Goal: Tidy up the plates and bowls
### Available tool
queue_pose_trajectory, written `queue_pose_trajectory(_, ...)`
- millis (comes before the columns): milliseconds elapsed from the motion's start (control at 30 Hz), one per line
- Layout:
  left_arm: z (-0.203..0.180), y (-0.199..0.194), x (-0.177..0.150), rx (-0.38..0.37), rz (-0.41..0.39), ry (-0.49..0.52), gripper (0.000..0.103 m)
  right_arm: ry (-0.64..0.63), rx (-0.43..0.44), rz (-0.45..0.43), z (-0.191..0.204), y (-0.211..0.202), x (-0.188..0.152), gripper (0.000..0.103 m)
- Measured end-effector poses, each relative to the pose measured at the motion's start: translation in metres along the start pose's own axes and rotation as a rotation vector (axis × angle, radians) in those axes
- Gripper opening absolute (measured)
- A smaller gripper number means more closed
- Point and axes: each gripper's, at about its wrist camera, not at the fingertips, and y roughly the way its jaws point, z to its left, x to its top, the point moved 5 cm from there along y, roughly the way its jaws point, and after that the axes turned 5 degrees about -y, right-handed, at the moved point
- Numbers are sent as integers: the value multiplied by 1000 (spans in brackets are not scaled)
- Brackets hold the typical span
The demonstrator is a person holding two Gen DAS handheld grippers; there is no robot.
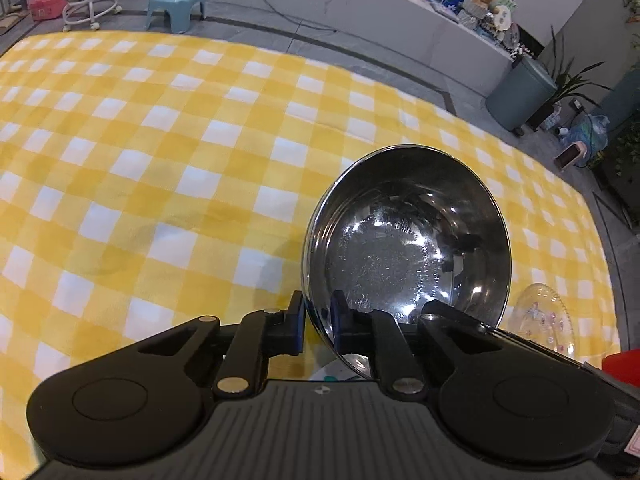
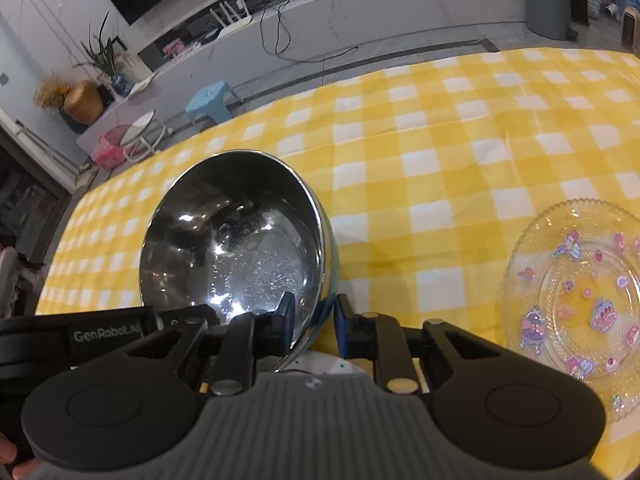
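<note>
Yellow-and-white checked cloth (image 1: 168, 168) is spread over the table and fills most of both wrist views, with grey floor and a long pale ledge seen beyond it along the top of each frame. On that floor a light blue plastic stool (image 1: 176, 6) is seen at the upper left of the left wrist view, with a white wheeled seat (image 1: 91, 4) and a pink case (image 1: 45, 3) beside it, and a grey-green bin (image 1: 520, 94) is seen at the upper right. A stainless steel bowl (image 1: 408, 240) is held tilted above the cloth, its shiny hollow turned toward both cameras; it is placed lower centre-right in the left wrist view and lower centre-left in the right wrist view (image 2: 236, 240). The left gripper (image 1: 318, 320) is closed on the bowl's rim, one blue pad outside the wall and one inside. The right gripper (image 2: 316, 320) is likewise clamped on the rim at another spot, with one pad inside the bowl and the other against its outer wall. No earlier view is given to compare. A clear glass plate (image 2: 580, 296) with cartoon stickers is laid flat on the cloth at the right edge of the right wrist view, apart from the bowl, and its edge is glimpsed at the lower right of the left wrist view (image 1: 546, 320).
</note>
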Motion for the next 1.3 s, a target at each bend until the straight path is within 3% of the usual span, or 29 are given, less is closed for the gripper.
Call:
queue_pose_trajectory(467, -47, -64, -16, -61, -83, 143, 14, 73, 39, -121, -12, -92, -3, 16)
queue_pose_trajectory(833, -55, -121, -47, -106, -118, 193, 13, 74, 80, -175, -2, -168, -35, 17)
queue_pose_trajectory(1033, -50, -138, -82, -139, -117, 163, 15, 81, 103, -198, -2, -202, -57, 17)
queue_pose_trajectory(1300, -24, -155, -121, -140, -97, 120, 14, 32, 163, -158, 6, -220, -104, 17)
